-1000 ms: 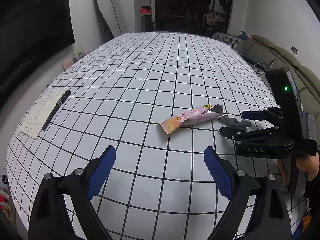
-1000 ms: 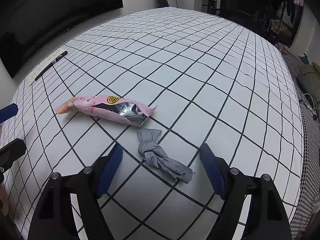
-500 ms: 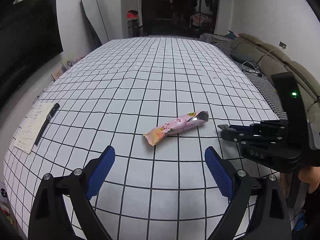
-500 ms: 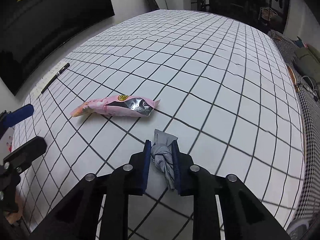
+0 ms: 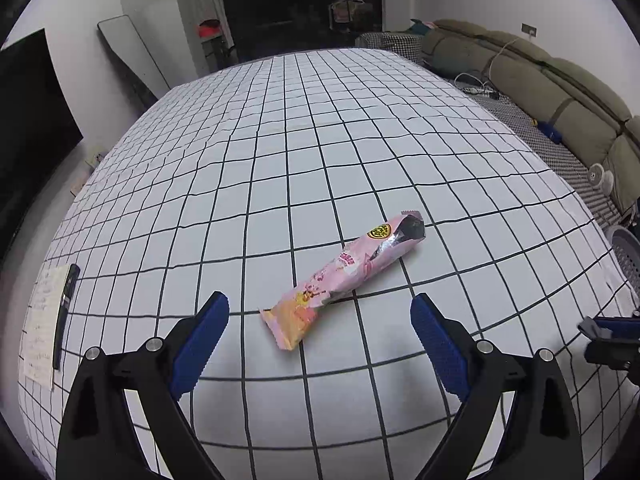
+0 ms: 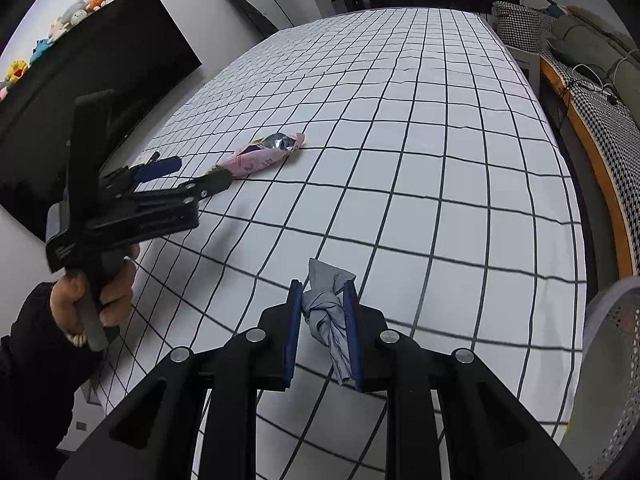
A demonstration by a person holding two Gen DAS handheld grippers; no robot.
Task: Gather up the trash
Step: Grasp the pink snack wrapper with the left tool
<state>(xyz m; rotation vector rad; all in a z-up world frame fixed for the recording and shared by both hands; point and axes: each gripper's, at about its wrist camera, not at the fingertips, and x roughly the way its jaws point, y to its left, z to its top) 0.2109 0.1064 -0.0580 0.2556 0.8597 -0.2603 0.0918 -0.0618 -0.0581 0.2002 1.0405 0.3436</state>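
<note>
A pink snack wrapper [image 5: 352, 272] lies on the white grid tablecloth [image 5: 280, 140]; it also shows in the right wrist view [image 6: 260, 154]. My left gripper [image 5: 320, 344] is open, with the wrapper's near end between its fingertips, just above the cloth. From the right wrist view the left gripper [image 6: 192, 180] hovers beside the wrapper. My right gripper [image 6: 323, 316] is shut on a knotted grey scrap [image 6: 326, 308] and holds it above the table near its right edge. The right gripper's tips [image 5: 608, 338] show at the far right of the left wrist view.
A paper sheet with a black pen [image 5: 66, 308] lies at the table's left edge. A grey perforated bin [image 6: 616, 360] stands off the table's right side. A sofa [image 5: 540, 80] runs along the right. A dark TV screen [image 6: 100, 92] is on the left wall.
My right gripper closed on the grey scrap, lifted it and carried it right toward the table edge. My left gripper moved forward until the wrapper's end lies between its fingers.
</note>
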